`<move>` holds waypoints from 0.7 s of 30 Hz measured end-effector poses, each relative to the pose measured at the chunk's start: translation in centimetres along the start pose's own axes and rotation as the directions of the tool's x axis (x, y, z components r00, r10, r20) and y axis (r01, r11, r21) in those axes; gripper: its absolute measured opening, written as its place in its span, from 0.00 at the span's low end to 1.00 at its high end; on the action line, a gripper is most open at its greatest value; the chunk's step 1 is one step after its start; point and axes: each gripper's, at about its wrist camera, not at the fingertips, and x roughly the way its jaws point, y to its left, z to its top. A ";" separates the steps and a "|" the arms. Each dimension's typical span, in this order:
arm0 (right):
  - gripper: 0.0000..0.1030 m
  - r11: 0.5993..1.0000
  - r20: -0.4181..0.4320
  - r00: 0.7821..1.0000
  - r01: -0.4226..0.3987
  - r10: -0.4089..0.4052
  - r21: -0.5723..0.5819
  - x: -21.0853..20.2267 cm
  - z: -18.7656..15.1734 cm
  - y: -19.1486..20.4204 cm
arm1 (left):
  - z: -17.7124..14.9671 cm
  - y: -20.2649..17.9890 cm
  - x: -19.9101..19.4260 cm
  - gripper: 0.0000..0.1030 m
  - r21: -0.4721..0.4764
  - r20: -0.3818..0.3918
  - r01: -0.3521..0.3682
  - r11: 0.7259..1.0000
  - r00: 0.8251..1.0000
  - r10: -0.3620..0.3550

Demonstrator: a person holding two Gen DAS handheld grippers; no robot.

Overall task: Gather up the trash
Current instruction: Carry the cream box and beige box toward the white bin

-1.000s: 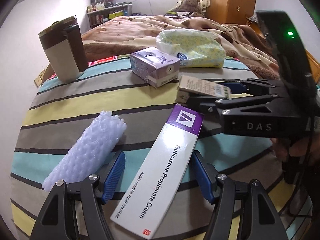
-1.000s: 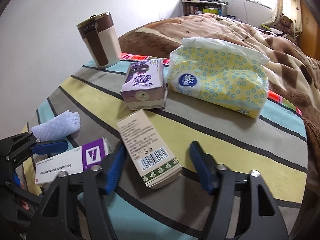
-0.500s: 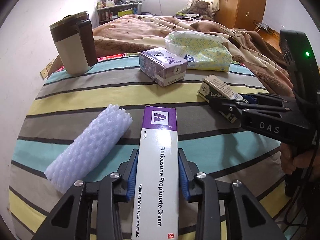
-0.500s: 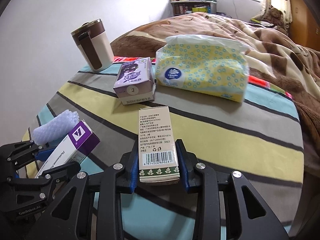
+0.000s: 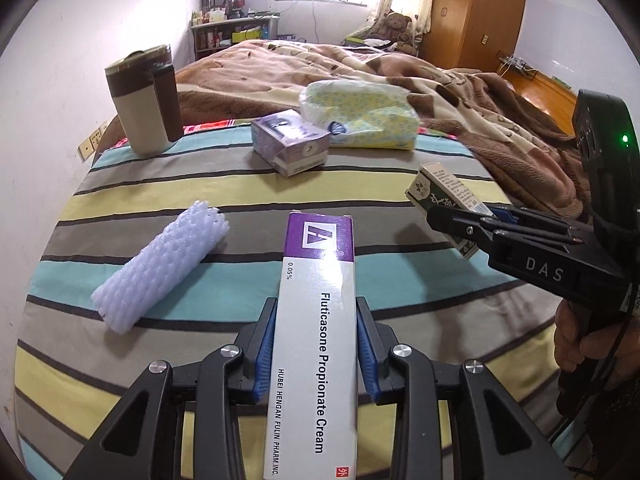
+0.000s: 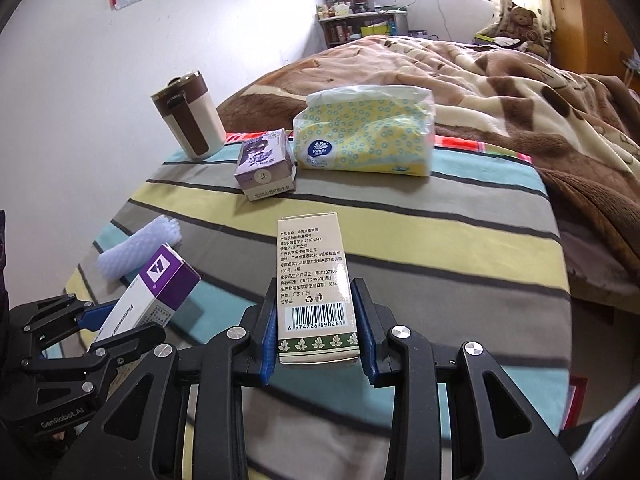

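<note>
My left gripper (image 5: 316,344) is shut on a long white and purple cream box (image 5: 316,320) and holds it above the striped table (image 5: 168,196). My right gripper (image 6: 318,328) is shut on a beige box with a barcode (image 6: 312,280), also lifted off the cloth. Each gripper shows in the other's view: the right one (image 5: 460,220) with its beige box (image 5: 440,192) at the right, the left one with the cream box (image 6: 152,296) at lower left. A white foam net sleeve (image 5: 160,272) lies on the table left of the cream box.
A purple milk carton (image 5: 290,146), a yellow tissue pack (image 5: 360,120) and a brown and cream travel mug (image 5: 144,100) stand at the table's far side. A bed with a brown blanket (image 5: 400,68) lies beyond. A white wall is on the left.
Both grippers closed on their boxes, the left on the cream box and the right on the beige box, and lifted them off the cloth. The views rose and pulled back slightly.
</note>
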 end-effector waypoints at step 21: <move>0.33 0.992 0.141 0.986 0.070 -0.084 0.103 -11.5 -5.7 -3.0 | -2.9 -9.5 -8.5 0.35 0.101 0.129 0.095 0.990 0.986 -0.107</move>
